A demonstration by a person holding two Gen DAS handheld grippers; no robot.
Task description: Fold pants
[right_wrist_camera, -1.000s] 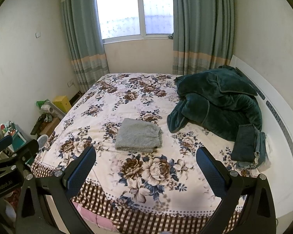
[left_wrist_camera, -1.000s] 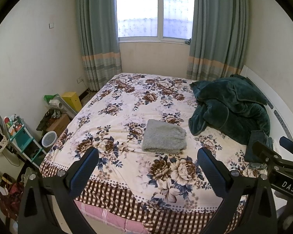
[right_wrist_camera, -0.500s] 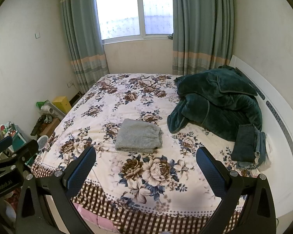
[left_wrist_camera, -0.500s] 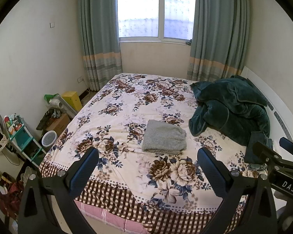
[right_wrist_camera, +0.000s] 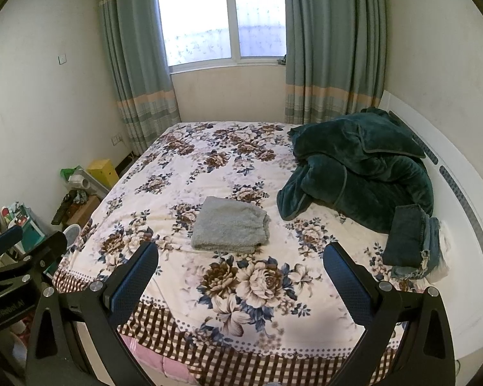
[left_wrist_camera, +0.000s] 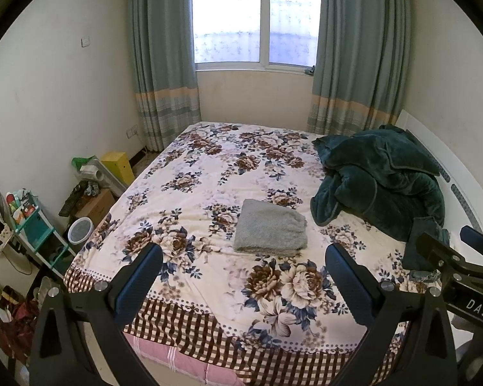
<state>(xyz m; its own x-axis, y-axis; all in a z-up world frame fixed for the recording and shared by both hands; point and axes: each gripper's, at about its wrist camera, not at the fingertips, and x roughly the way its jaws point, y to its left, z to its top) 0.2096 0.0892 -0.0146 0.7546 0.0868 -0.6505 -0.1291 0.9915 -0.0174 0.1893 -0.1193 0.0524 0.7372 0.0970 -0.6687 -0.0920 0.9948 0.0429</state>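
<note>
Our left gripper point(left_wrist_camera: 243, 257) and right gripper point(right_wrist_camera: 241, 255), both spread wide and empty, faced the folded grey pants point(right_wrist_camera: 230, 225) lying well ahead, centred between them.

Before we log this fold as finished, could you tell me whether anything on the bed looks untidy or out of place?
The grey pants lie neatly folded mid-bed. Only the dark green blanket is heaped unfolded by the headboard.
</note>
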